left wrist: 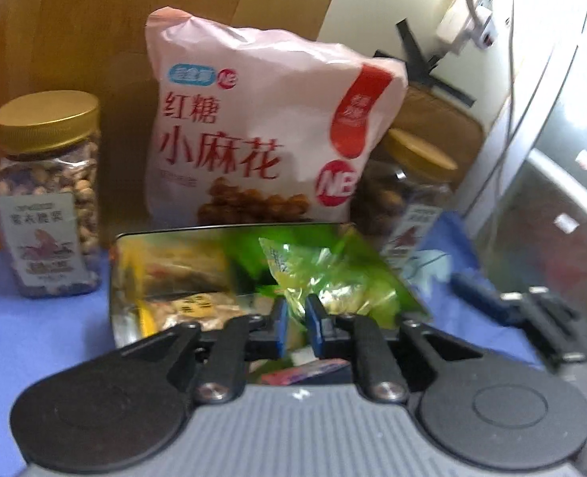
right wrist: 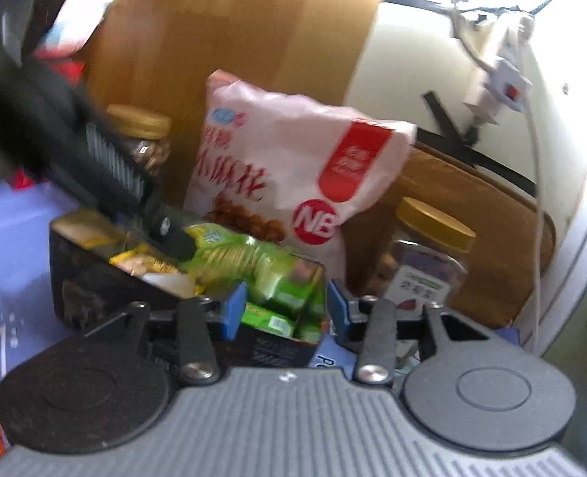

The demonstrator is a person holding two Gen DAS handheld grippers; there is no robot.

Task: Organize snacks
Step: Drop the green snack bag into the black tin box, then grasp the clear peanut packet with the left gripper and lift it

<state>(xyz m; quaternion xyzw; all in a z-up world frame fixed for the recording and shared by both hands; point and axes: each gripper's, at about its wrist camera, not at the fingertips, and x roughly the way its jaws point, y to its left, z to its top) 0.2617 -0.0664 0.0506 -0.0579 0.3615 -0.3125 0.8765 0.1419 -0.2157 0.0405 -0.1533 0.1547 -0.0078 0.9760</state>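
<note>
A dark metal tin (left wrist: 115,278) full of small wrapped snacks sits on the blue cloth; it also shows in the right wrist view (right wrist: 106,290). My left gripper (left wrist: 294,324) hovers over the tin with its blue pads narrowly apart, close to a green-yellow snack packet (left wrist: 313,278); I cannot tell if it grips it. My right gripper (right wrist: 283,312) is open over the tin's near corner, above green packets (right wrist: 261,266). The left gripper's body (right wrist: 94,159) reaches into the tin from the left. A pink snack bag (left wrist: 261,127) stands behind the tin, also in the right wrist view (right wrist: 293,167).
Two gold-lidded nut jars flank the bag: one left (left wrist: 47,198), one right (left wrist: 408,194), the right one also in the right wrist view (right wrist: 424,254). A wooden panel (left wrist: 94,20) backs the scene. A power strip with cables (left wrist: 476,16) hangs on the right wall.
</note>
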